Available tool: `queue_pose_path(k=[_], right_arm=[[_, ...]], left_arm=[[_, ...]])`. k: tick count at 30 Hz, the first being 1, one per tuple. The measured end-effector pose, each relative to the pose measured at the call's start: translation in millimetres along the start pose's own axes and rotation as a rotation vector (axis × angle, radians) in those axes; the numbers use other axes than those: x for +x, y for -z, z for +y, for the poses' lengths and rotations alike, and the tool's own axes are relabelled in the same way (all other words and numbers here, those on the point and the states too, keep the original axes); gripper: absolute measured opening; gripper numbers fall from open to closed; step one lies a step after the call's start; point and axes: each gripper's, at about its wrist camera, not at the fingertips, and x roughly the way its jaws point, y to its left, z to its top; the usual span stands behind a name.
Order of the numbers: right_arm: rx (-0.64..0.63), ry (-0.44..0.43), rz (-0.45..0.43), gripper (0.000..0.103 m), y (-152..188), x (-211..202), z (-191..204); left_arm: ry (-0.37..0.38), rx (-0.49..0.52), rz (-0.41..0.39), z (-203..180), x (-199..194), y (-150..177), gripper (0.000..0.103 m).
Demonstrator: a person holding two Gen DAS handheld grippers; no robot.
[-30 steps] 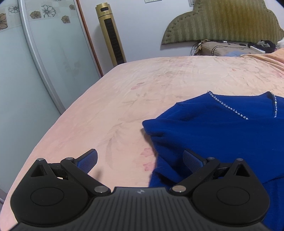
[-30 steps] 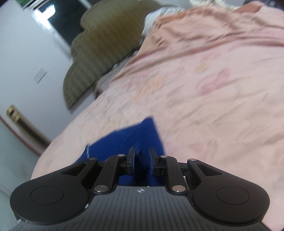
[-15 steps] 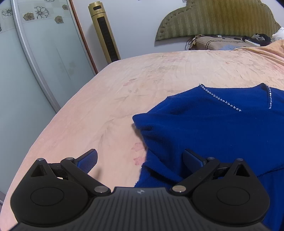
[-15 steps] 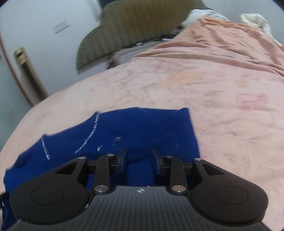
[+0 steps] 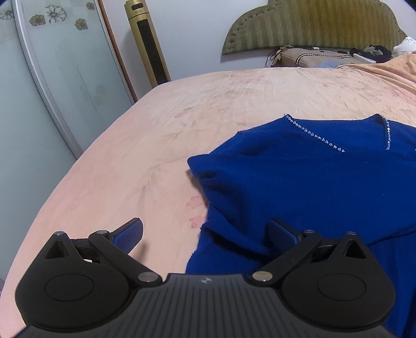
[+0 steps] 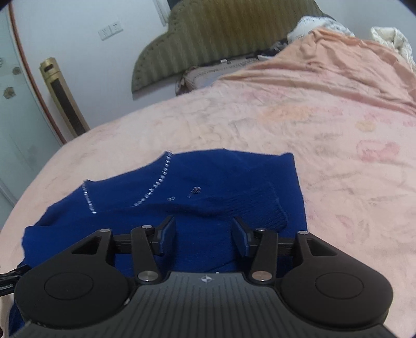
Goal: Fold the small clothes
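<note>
A royal-blue knit sweater (image 5: 299, 182) with a rhinestone-trimmed neckline lies on the pink bed (image 5: 156, 145). In the right wrist view the same sweater (image 6: 208, 176) has a sleeve with a ribbed cuff (image 6: 257, 205) folded across its body. My left gripper (image 5: 205, 231) stands wide open over the sweater's left edge, one finger above the bedspread, the other above blue fabric. My right gripper (image 6: 204, 228) hovers over the sweater's lower part near the cuff. Its jaws are opening and nothing is pinched between the pads.
A gold tower fan (image 5: 148, 44) and a frosted sliding door (image 5: 52, 85) stand off the bed's left side. An olive headboard (image 5: 312, 23) with a pillow and small items lies beyond. A bunched orange blanket (image 6: 338, 59) covers the bed's far right.
My right gripper went from nearly shut on blue fabric to open, letting it go, while rolling level and swinging back over the sweater. The left gripper barely moved and stayed open.
</note>
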Motion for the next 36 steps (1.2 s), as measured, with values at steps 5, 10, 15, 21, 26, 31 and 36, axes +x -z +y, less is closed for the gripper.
queue_pose_path(k=[5,10,15,21,26,31,36], right_arm=[[-0.054,-0.064,0.062,0.063,17,-12,9],[-0.117,-0.071,0.125,0.068,48,-28,14],[-0.131,-0.091,0.104,0.077,62,-58,10],[-0.123,-0.05,0.072,0.078,67,-85,-12],[-0.066,-0.045,0.112,0.078,79,-93,-37],[-0.062,-0.126,0.154,0.067,94,-108,-42],[-0.168,-0.089,0.161,0.022,109,-113,-25]], left_arm=[[0.06,-0.017,0.027,3,-9,10,0.103],[0.16,0.003,0.062,6,-25,35,0.103],[0.26,0.06,0.054,18,-42,60,0.103],[0.295,-0.004,0.055,57,-40,70,0.103],[0.407,-0.089,0.128,75,-31,74,0.103],[0.464,-0.01,0.107,65,-41,84,0.102],[0.457,0.041,0.066,53,-51,85,0.04]])
